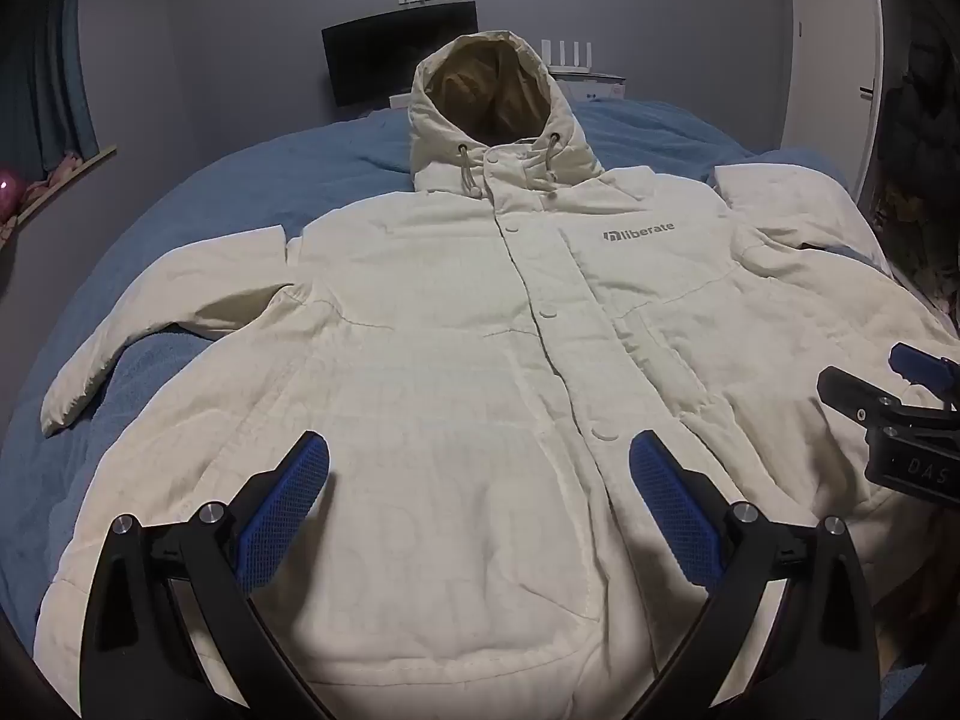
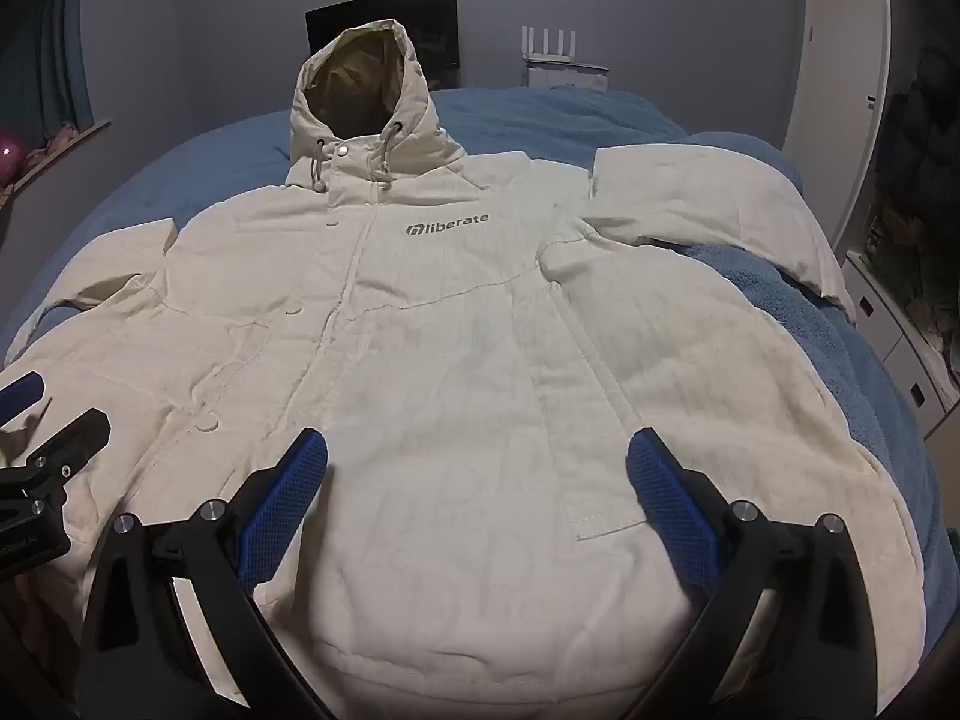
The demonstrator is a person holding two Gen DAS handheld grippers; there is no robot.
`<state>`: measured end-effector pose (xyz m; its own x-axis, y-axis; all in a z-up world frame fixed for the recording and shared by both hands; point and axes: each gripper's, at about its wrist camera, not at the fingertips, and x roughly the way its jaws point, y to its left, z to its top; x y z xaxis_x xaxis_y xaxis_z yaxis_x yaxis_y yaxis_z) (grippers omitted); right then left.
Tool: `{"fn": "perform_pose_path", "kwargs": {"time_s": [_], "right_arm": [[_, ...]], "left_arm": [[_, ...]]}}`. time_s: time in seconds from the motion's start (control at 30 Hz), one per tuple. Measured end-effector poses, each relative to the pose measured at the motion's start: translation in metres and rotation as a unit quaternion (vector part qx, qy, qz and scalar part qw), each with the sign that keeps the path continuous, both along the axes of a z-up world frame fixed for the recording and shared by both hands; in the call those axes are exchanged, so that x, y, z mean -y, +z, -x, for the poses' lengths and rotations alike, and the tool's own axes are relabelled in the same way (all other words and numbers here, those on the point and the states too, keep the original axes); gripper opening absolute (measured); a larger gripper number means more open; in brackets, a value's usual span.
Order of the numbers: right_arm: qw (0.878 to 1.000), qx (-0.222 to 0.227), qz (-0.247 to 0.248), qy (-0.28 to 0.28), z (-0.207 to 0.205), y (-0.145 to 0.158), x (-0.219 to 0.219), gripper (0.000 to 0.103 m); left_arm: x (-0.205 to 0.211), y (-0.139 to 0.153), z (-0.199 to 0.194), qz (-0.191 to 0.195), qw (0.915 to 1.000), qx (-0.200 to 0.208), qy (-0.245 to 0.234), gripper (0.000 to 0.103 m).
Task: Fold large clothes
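Observation:
A cream hooded jacket (image 1: 468,324) (image 2: 456,324) lies front-up and buttoned on a blue bed, hood at the far end, both sleeves spread outward, a grey "liberate" logo on its chest. My left gripper (image 1: 479,450) hovers open above the jacket's lower left half with nothing between its blue pads. Over the lower right half my right gripper (image 2: 477,447) is open too, its span empty. Each gripper shows at the edge of the other's view: the right gripper (image 1: 900,414) at the right edge, the left gripper (image 2: 42,420) at the left edge.
The blue blanket (image 1: 288,180) (image 2: 600,114) covers the bed around the jacket. A dark monitor (image 1: 384,54) and a white router (image 2: 549,48) stand behind the headboard end. White cabinets (image 2: 900,336) run along the right side; a curtain and sill lie left.

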<state>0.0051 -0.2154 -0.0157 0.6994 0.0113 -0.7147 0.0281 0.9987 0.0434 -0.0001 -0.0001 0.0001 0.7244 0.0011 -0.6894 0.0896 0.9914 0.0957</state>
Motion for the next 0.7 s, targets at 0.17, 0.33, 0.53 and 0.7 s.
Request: {"fn": "perform_pose_path", "kwargs": {"time_s": [0.17,0.33,0.53,0.7], "right_arm": [[1.0,-0.001,0.0,0.0,-0.0001,0.0001,0.0003,0.097],[1.0,-0.002,-0.002,0.0,-0.0007,-0.0007,0.0013,0.097],[1.0,-0.003,-0.003,0.0,-0.001,-0.0016,0.0013,0.097],[1.0,-0.003,-0.003,0.0,-0.0013,-0.0021,0.0015,0.097]], "left_arm": [[0.0015,0.0003,0.0008,0.002,1.0,-0.002,-0.001,0.097],[-0.0023,-0.0008,0.001,0.007,1.0,-0.006,0.0,0.097],[-0.0024,0.0005,0.0008,0.01,0.9999,-0.008,0.001,0.097],[-0.001,-0.0012,0.0009,0.01,0.9999,-0.009,0.001,0.097]]}}
